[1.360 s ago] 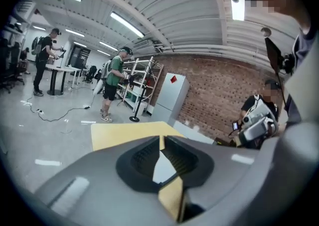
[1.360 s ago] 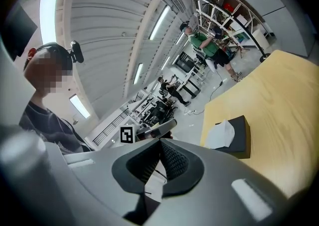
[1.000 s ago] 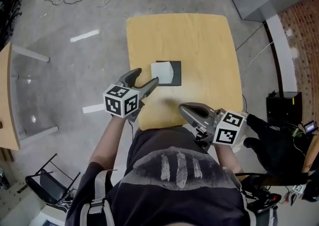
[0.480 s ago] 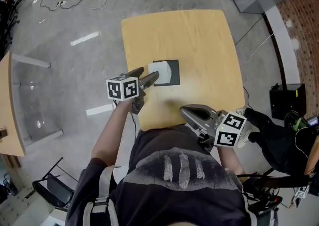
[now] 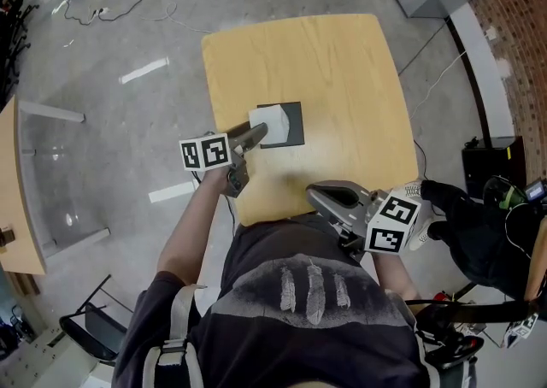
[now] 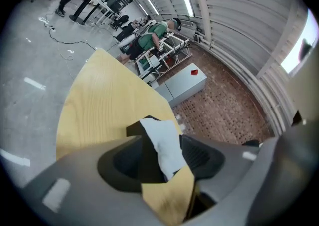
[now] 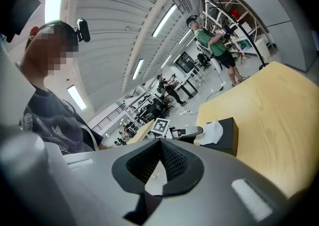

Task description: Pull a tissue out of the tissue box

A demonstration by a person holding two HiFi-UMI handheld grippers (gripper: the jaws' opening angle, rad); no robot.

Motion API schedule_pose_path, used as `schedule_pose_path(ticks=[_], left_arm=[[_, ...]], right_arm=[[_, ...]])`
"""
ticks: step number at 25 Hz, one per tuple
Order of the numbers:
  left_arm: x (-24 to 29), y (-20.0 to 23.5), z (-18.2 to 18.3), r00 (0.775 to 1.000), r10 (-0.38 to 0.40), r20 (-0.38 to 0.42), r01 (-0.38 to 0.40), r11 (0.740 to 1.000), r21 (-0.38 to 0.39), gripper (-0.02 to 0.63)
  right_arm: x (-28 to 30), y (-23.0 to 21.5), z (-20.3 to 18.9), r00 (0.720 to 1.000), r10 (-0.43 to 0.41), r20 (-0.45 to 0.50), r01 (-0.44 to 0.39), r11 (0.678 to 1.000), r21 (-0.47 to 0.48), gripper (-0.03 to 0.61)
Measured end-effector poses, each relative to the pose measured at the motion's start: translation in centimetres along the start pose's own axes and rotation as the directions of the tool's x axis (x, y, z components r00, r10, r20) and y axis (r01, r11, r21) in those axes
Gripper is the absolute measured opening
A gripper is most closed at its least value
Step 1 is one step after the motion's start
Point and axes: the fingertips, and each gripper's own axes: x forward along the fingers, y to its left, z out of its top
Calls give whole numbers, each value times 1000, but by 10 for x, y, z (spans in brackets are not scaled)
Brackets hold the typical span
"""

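Task is at the grasp stage; nothing is pulled yet. The tissue [image 6: 160,140] stands up out of the top of the box [image 5: 293,127]. 1 sheet shows, and the rest of the contents are hidden inside. The box sits on the table [image 5: 342,70], opening up.

The left gripper [image 5: 256,132] is at the box's near-left corner, jaws either side of the tissue and just been closing. The gap is moderate: 1 pad lies against the sheet, and dark box shows between the sheet and the other pad. Probably no pinch yet.

The right gripper [image 5: 314,193] is well short of the box on its near side, over the table edge, jaws together and empty.

Left to do: finish the pinch, then draw the sheet up and clear. The box is unheld and may lift with the sheet.
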Motion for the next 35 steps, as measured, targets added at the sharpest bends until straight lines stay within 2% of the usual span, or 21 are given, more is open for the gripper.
schedule_pose_path(ticks=[6,10,14,27,35], left_arm=[[2,-1,-4,1000,-14,-11,14,1000,19,177],[2,-4,-3,999,-32,-11,32,999,37,74],[0,-4,0,999,-43,3,43,998,36,20],[-5,-10,12,996,-82,47,82,997,4,3],[-9,-30,19,992,-114,52,112,993,31,3]], right_arm=[[-5,-2,-3,1000,-14,-5,14,1000,-14,-8],[-7,-3,-7,999,-27,-20,27,999,-34,-8],[-8,-5,-9,999,-36,-22,35,998,-42,-8],[-12,-9,-13,998,-57,-32,55,997,-58,-8],[-11,-7,-13,998,-57,-34,55,997,-61,-8]])
